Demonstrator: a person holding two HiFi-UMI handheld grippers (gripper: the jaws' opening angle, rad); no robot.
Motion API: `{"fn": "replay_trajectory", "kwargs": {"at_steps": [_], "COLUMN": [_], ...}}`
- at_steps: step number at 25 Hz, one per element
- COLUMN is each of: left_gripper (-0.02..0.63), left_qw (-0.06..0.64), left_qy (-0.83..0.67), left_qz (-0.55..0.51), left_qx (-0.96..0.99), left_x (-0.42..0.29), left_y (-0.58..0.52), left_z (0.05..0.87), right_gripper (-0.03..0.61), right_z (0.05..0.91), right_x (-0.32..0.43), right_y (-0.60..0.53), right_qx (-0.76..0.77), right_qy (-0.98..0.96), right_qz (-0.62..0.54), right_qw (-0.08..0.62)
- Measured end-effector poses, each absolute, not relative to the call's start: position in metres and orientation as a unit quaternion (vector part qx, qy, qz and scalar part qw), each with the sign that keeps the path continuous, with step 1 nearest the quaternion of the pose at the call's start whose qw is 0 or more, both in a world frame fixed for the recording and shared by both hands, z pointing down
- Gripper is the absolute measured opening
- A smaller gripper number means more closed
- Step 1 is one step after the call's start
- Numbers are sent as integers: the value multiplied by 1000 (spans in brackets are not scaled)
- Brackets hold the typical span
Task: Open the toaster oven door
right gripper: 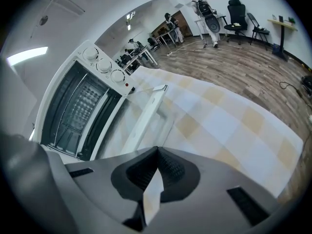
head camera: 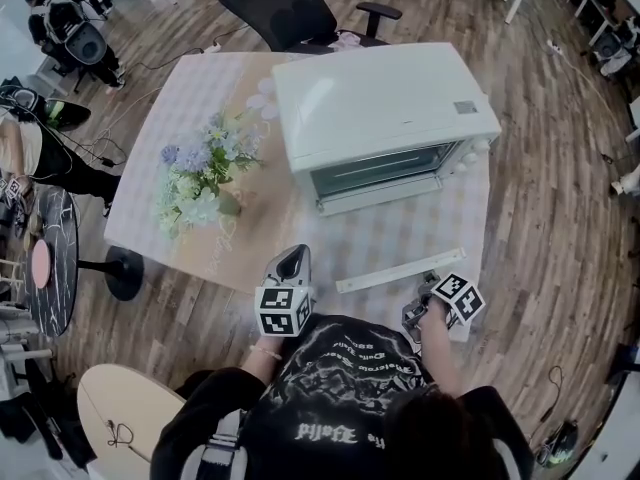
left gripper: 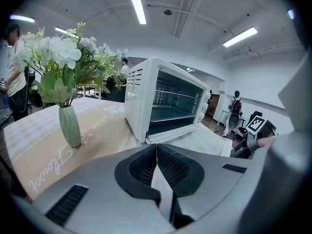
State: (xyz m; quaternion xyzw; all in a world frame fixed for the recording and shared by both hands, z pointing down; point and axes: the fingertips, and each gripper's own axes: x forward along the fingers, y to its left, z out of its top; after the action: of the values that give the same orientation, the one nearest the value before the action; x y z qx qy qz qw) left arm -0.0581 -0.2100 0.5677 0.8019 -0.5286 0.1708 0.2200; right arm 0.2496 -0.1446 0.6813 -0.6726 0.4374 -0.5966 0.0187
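Note:
The white toaster oven [head camera: 380, 118] stands at the far right of the table, and its glass door [head camera: 400, 238] is folded down flat towards me. The door's white handle bar [head camera: 400, 270] lies along its near edge. In the right gripper view the oven's dark inside [right gripper: 73, 111] and the handle bar [right gripper: 146, 116] show just beyond the jaws. My right gripper [head camera: 422, 293] [right gripper: 157, 149] is shut on nothing, just short of the handle's right end. My left gripper [head camera: 293, 263] [left gripper: 156, 145] is shut and empty, left of the door, facing the oven [left gripper: 165, 104].
A green vase of flowers [head camera: 205, 183] [left gripper: 70, 126] stands on a tan runner at the table's left. A black office chair [head camera: 290, 8] sits behind the table, and a round dark side table [head camera: 50, 258] is at the far left. People stand in the background.

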Motion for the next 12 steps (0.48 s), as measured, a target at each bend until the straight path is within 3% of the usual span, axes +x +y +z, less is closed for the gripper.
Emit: {"fn": "replay_trajectory", "kwargs": {"at_steps": [12], "left_gripper": [20], "left_qw": [224], "left_qy": [-505], "left_qz": [170], "left_qx": [816], "left_x": [-50], "left_y": [-210], "left_z": [570], "right_gripper": [8], "right_z": [654], "right_x": [266], "right_y": [-132], "right_qx": [-714], "right_qy": [443], "right_qz": [-542], "right_qw": [24]}}
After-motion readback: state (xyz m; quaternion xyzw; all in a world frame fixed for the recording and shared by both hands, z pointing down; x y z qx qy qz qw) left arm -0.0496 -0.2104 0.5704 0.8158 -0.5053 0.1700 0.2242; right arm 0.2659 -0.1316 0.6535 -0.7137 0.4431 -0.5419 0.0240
